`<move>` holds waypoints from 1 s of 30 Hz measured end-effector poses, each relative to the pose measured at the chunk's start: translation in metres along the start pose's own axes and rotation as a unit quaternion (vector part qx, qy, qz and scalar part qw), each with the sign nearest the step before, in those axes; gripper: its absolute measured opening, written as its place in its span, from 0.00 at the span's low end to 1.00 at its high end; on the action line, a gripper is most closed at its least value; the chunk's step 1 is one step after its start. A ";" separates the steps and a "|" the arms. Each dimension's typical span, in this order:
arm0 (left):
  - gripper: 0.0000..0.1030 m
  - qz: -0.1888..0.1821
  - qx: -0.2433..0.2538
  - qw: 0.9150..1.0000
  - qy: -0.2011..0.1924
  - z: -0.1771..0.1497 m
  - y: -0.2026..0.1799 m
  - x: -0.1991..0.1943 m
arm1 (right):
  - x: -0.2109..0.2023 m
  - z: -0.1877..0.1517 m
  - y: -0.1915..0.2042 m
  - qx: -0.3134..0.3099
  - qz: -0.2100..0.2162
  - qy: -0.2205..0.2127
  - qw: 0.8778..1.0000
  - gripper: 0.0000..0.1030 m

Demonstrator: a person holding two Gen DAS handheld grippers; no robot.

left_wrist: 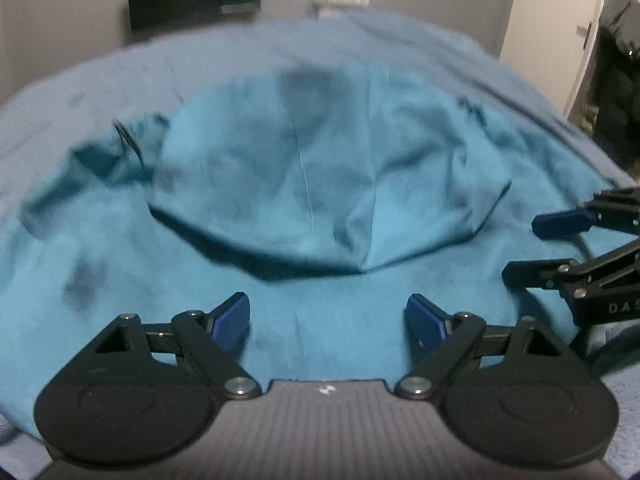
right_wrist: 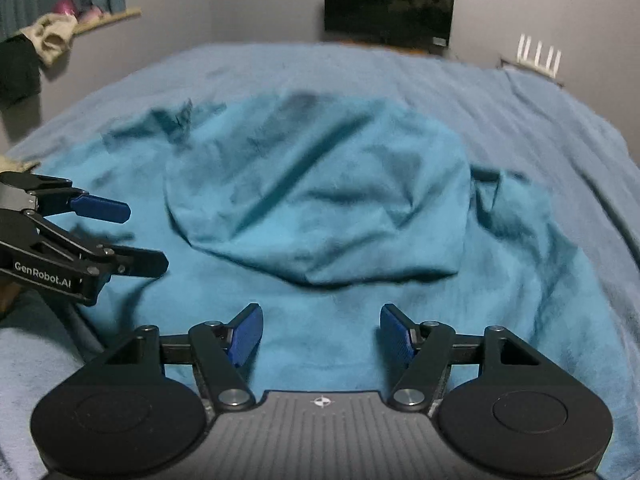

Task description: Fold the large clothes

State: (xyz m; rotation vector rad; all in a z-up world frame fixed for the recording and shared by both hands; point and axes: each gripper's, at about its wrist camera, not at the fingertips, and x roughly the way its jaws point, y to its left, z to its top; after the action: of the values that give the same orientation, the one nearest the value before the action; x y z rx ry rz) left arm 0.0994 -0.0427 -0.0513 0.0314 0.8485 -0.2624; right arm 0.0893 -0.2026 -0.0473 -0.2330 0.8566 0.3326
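Fingers of both the left gripper point(left_wrist: 327, 320) and right gripper point(right_wrist: 322, 334) spread, empty; teal garment point(left_wrist: 312, 184) lies just ahead on the bed point(right_wrist: 520, 120), equally near both.

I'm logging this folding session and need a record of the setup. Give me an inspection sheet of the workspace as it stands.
Surface: bed with a light blue cover, creased.
Job's things: teal garment spread on the bed, a flap folded over its middle.
Clutter: nothing seen on the bed.
Grippers: left claw open, holding nothing; right claw open, holding nothing; both above the garment's near edge.
Cables: nothing seen.
Surroundings: dark screen on the wall, white router, clothes on a shelf, white door.
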 end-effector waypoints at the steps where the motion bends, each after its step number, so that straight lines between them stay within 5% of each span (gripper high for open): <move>1: 0.83 -0.003 -0.001 1.000 0.016 -0.001 0.001 0.006 | 0.005 0.000 -0.001 0.000 -0.001 0.013 1.000 0.66; 11: 0.84 0.052 0.100 0.991 0.072 -0.007 -0.027 0.039 | 0.038 -0.003 0.008 -0.027 -0.012 0.070 0.997 0.73; 14: 0.84 0.038 0.072 0.995 0.062 -0.006 -0.018 0.032 | 0.024 -0.001 -0.001 0.000 -0.001 0.041 0.999 0.71; 17: 0.84 0.028 0.052 0.997 0.048 -0.004 -0.012 0.024 | -0.020 0.001 -0.031 0.110 0.002 -0.026 0.994 0.77; 21: 0.84 0.031 0.063 0.997 0.033 -0.004 -0.015 0.020 | -0.079 -0.022 -0.081 0.316 -0.003 -0.089 0.945 0.87; 25: 0.84 0.028 0.066 0.997 0.022 -0.003 -0.016 0.016 | -0.117 -0.058 -0.102 0.418 -0.083 -0.108 0.898 0.93; 30: 0.84 0.024 0.062 0.998 0.018 -0.004 -0.015 0.014 | -0.110 -0.083 -0.110 0.478 -0.071 -0.066 0.873 0.88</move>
State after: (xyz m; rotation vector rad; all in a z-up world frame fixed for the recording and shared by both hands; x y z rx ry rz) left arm 0.1018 -0.0593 -0.0632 0.1731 0.8656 -0.2695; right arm 0.0060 -0.3533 -0.0085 0.6458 0.7732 -0.2365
